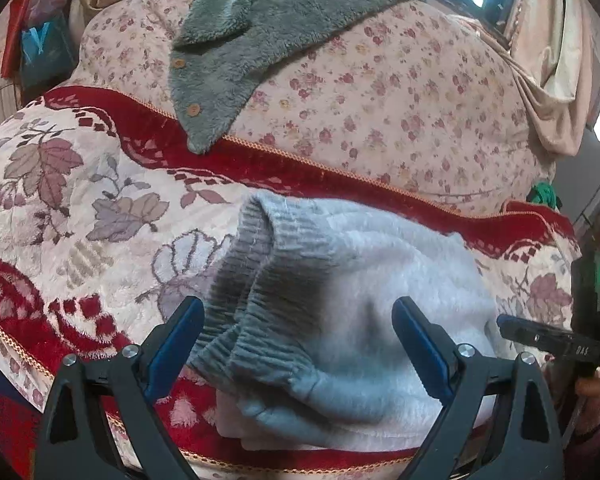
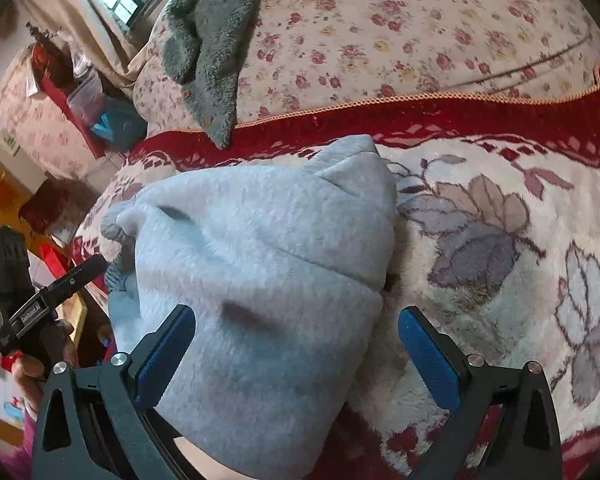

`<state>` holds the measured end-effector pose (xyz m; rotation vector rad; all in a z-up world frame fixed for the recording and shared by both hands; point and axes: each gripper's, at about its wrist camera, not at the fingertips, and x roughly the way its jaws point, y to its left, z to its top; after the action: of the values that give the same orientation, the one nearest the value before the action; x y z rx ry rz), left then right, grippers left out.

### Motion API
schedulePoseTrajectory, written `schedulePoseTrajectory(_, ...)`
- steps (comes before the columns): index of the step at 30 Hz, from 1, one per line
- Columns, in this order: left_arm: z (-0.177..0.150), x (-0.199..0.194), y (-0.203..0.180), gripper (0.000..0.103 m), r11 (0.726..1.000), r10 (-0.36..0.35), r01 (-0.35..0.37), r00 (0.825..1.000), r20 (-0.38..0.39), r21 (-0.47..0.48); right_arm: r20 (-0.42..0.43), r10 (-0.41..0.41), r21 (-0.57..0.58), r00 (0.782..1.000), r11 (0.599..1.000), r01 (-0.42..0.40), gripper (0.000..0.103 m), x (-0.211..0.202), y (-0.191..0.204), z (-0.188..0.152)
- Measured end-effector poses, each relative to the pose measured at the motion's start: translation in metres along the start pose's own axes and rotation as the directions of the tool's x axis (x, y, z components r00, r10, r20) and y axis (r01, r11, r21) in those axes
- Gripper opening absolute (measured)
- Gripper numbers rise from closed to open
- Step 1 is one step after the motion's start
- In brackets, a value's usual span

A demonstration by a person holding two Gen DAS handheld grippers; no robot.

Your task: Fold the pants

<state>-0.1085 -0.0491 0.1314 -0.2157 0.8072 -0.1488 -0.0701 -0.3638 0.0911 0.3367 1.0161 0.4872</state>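
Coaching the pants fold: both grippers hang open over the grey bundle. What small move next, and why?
Probably lower the left gripper and close it on the ribbed cuffs of the grey pants: its jaws straddle them, nothing is gripped, and the right gripper is open too.

left claw point(image 2: 60, 280) arm reads "genrobot.ai" — right claw point(image 1: 540, 334) "das"
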Motion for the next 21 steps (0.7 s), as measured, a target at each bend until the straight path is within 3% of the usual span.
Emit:
schedulePoseTrajectory(7,0.005,0.006,0.002,0.095,0.997,-0.062,0.062,0.998,0.008,-0.049,0.000,-0.035,-0.056,0.999,0.998,0.035,0.103,-0.010,0.007,0.008)
schedulePoseTrajectory(11,0.004,0.006,0.008,0.095,0.999,-0.028,0.028,1.000,-0.003,-0.040,0.055,-0.007,-0.041,0.998,0.999,0.010,0.103,-0.019,0.012,0.010)
schedulePoseTrajectory(15,-0.003,0.001,0.015,0.095,0.996,-0.062,0.061,0.998,-0.003,-0.058,0.009,-0.012,-0.067,1.000,0.998,0.012,0.103,-0.013,0.013,0.003)
schedulePoseTrajectory(21,-0.013,0.015,0.026,0.099,0.992,-0.113,0.109,0.992,-0.062,-0.057,-0.021,-0.001,-0.053,1.000,0.999,0.000,0.103,0.001,0.002,-0.010)
